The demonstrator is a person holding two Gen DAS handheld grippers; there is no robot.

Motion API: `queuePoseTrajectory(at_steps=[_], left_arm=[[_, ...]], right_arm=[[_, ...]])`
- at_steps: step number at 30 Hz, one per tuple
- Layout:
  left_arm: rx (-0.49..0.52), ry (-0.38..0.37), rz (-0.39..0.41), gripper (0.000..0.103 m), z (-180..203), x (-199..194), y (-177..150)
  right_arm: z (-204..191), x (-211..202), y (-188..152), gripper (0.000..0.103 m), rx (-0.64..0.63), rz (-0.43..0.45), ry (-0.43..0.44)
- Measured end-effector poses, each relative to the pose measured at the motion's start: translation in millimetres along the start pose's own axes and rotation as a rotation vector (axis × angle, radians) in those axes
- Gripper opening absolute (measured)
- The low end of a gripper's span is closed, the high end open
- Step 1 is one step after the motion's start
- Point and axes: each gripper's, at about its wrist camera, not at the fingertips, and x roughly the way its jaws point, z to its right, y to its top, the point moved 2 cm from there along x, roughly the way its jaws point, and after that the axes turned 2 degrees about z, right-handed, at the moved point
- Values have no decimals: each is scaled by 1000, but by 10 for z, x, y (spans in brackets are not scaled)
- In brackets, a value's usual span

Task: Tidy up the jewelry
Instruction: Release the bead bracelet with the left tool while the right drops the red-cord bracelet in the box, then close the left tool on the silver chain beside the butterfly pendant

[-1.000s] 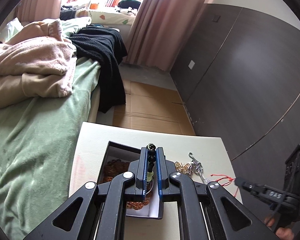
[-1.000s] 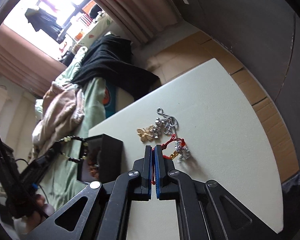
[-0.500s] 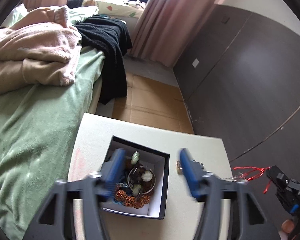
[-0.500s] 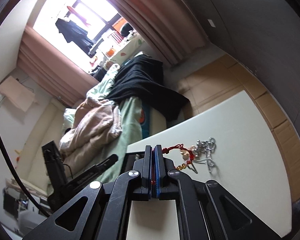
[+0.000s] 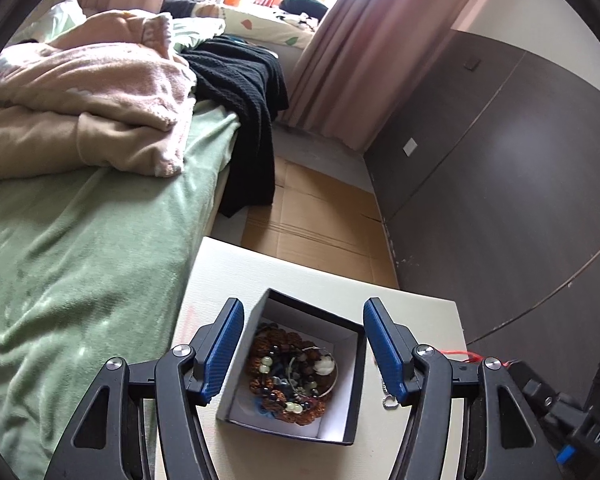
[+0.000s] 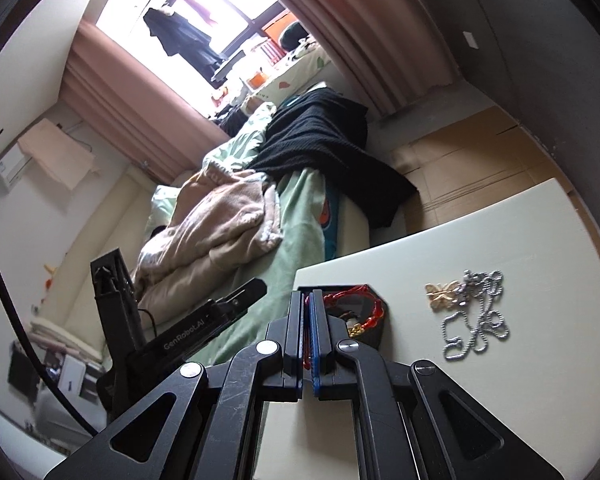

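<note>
— Bedroom light falls across our cream bench (image 5: 412, 432); where do we see the jewelry?
— Most of it is heaped in the black box (image 5: 354, 384) at the lower centre of the left wrist view: brown beads, pale green beads and a thin ring, tangled on the white lining.
— And our left tongs (image 5: 303, 352)?
— Released, the blue pads spread wide with the box between them, holding nothing.
— Our right tongs (image 6: 307, 334)?
— Clenched on a red cord bracelet (image 6: 374, 306), whose loop hangs over the dark box (image 6: 376, 338) at the centre of the right wrist view. A few gold beads show on the cord.
— What lies loose?
— A gold butterfly piece (image 6: 440, 296) and a silver ball chain (image 6: 476, 328) on the bench, right of the box, the two touching.
— Beyond that?
— A bed with a green sheet (image 5: 80, 272) fills the left of the frame, a pink blanket (image 5: 100, 92) and a black knit (image 5: 244, 92) on it. Cardboard (image 5: 324, 216) covers the floor past the bench, with pink curtains (image 5: 364, 40) at upper centre.
</note>
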Motion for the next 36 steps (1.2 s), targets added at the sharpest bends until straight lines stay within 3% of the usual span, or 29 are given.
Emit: queuePoseTrajectory(at_steps=[5,9,10,11,12,13,18,36], left_arm=[[-30,14,7,63,-125,-35,44],[-55,20,14,63,-180,-39,57],[-59,22,10,63,-188,-33,53],[-59,22,7,63,-186,-30,49],[-55,23,5,63,-178,-28,44],[-47,25,5,63,-165,-28,41],[-14,29,-3,63,-68,5,10],[172,-34,-69,63,817,282,-414]], right_arm=[[-79,201,-59,4,-1,-34,33],[-106,421,-49,7,63,-60,135],[-99,489,-57,13,68,-79,130],[-66,540,-72,40,76,-99,101],[-18,551,-89,60,93,-98,64],[28,525,-98,62,103,-76,42],[162,372,-64,62,77,-71,-49],[975,-229,10,62,176,-55,-264]])
